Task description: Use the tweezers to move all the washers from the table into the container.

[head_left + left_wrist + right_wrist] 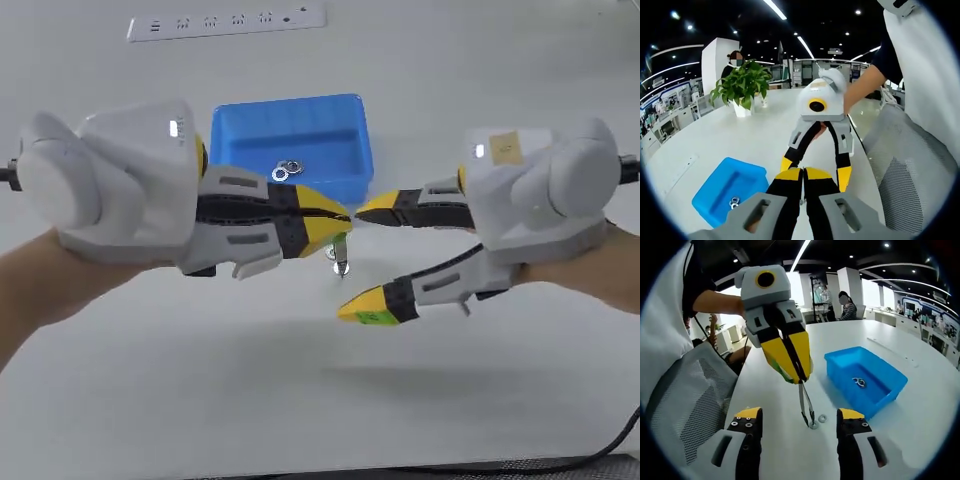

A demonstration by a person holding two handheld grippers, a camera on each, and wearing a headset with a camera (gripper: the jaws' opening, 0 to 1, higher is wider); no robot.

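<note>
Left claw pinches the tweezers at a washer, right claw gapes, and I fear flat metal slipping free before the container at two o'clock.

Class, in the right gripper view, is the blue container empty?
No, a few washers lie on the floor of the container.

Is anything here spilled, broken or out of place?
Nothing looks broken or spilled. Two washers lie loose on the table at the tips of the tweezers, outside the container, which already holds a few. The left gripper is shut on the tweezers; the right gripper is open.
</note>
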